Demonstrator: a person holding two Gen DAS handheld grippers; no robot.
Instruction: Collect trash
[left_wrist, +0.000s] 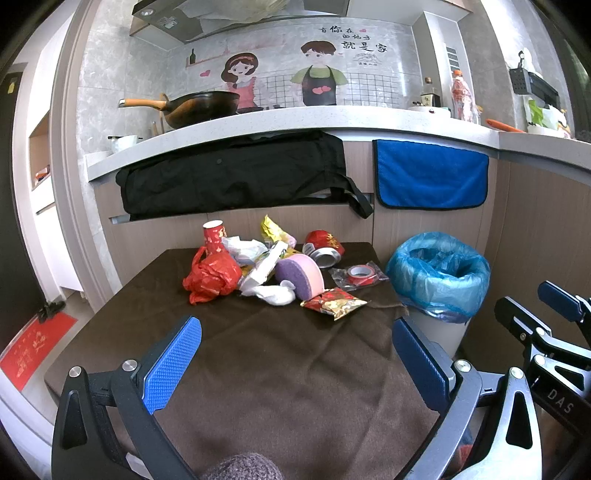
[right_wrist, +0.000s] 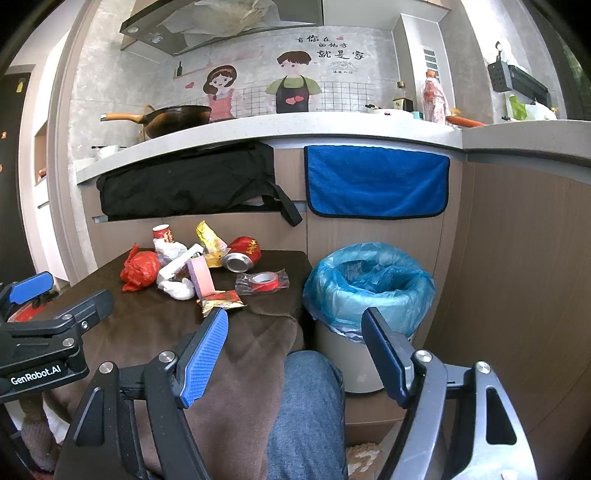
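Observation:
A pile of trash lies at the far end of the brown-clothed table (left_wrist: 266, 369): a red plastic bag (left_wrist: 210, 277), a red paper cup (left_wrist: 214, 234), white tissue (left_wrist: 275, 293), a purple-pink sponge (left_wrist: 301, 275), a crushed red can (left_wrist: 325, 245), bagged red tape (left_wrist: 358, 275) and a red-gold wrapper (left_wrist: 334, 302). A bin with a blue liner (left_wrist: 439, 280) stands right of the table; it also shows in the right wrist view (right_wrist: 369, 291). My left gripper (left_wrist: 295, 332) is open and empty over the near cloth. My right gripper (right_wrist: 295, 325) is open and empty, near the bin.
A kitchen counter (left_wrist: 295, 118) with a wok (left_wrist: 199, 105) runs behind the table. A black apron (left_wrist: 236, 173) and a blue towel (left_wrist: 430, 173) hang from it. A person's knee in jeans (right_wrist: 306, 398) is below my right gripper.

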